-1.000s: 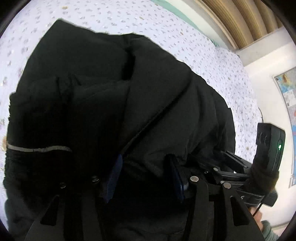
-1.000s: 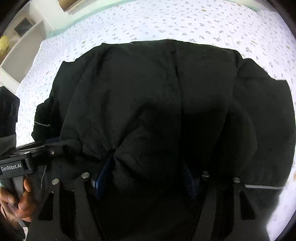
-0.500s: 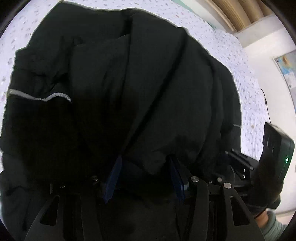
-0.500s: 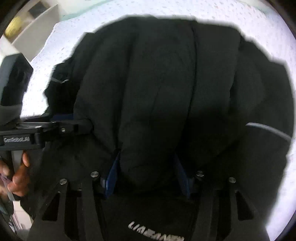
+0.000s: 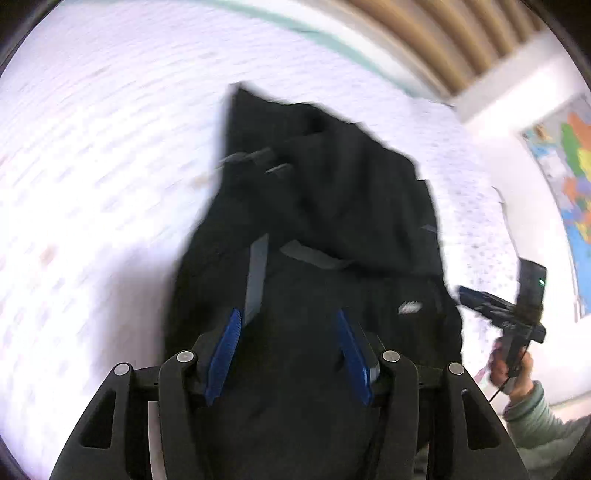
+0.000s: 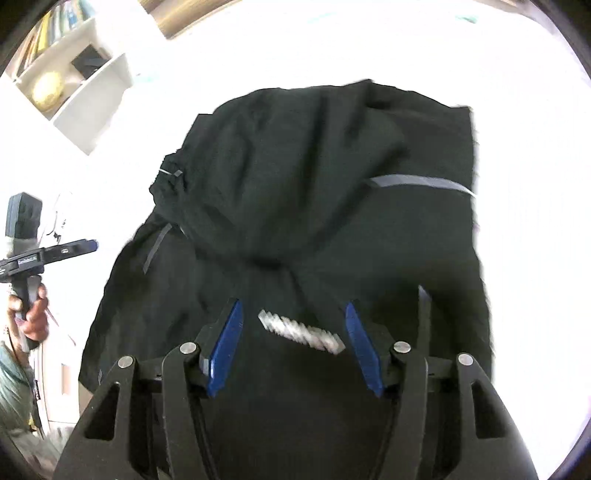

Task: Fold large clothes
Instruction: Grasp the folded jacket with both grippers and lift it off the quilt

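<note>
Fabric of the black jacket fills the centre of the left wrist view, lying on the blurred white bed; the left tool has just been opening, its blue pads spread with the cloth beneath them, not pinched. Its hem is cut off below. In the right wrist view, the right tool likewise stands spread above the jacket; a shelf at upper left holds a yellowish round thing, overexposed.

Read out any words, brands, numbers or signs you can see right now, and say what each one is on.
Nothing can be read for certain.
White lettering on the black jacket: motion-blurred.
White label on the left gripper: too small.
Wall map: no legible text.
Book spines on the shelf: blurred.
</note>
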### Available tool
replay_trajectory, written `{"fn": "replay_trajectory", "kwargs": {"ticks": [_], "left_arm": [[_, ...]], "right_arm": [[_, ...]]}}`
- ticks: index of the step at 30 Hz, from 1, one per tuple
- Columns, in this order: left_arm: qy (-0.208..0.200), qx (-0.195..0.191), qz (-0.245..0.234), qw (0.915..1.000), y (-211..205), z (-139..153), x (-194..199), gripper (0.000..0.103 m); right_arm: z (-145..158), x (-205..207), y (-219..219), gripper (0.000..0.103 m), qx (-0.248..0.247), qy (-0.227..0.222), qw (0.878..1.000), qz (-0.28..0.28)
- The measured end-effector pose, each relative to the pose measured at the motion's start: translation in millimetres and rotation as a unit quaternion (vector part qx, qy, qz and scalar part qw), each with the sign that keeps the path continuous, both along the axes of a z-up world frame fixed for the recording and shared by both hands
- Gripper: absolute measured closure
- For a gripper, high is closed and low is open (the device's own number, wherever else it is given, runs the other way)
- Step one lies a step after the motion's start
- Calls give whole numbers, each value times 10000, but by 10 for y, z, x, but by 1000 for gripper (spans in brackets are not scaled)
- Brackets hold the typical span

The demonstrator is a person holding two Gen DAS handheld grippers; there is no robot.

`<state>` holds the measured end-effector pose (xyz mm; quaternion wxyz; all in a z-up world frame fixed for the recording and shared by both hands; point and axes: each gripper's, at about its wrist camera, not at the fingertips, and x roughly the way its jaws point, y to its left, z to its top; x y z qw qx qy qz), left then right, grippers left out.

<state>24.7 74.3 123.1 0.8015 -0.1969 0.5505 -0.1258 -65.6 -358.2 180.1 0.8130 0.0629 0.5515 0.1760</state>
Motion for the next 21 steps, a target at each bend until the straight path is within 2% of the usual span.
{"fn": "replay_trajectory", "kwargs": {"ticks": [2, 4, 10, 13, 17, 20, 21], "left_arm": [[282, 75, 209, 9994, 352, -134, -225, 47], [621, -13, 326, 9975, 682, -359, -614, 47], [1370, -568, 711, 9864, 839, -886, -1160, 47], [1466, -604, 671, 9851, 770, -958, -1226, 47], [1631, -257, 381, 9855, 675, -981, -1168, 47], [1639, -60, 65, 9864, 575, -945, -1087, 47], [1632, -105, -25, 9865, 511, -919, -1061, 47]], "right_arm": [[-20, -174, -248, 41, 76, 180, 9995, -232], [-77, -370, -542, 41, 163, 383, 9980, -470], [-333, -954, -1055, 41, -30, 912, 9906, -1020], [-407, -1184, -1232, 41, -117, 1075, 9866, -1221], [-586, -1412, -1376, 41, -197, 1380, 9802, -1405], [-760, -1508, -1396, 41, 122, 1634, 9748, -1514], [-765, -1526, -1392, 46, 272, 1626, 9749, -1493]]}}
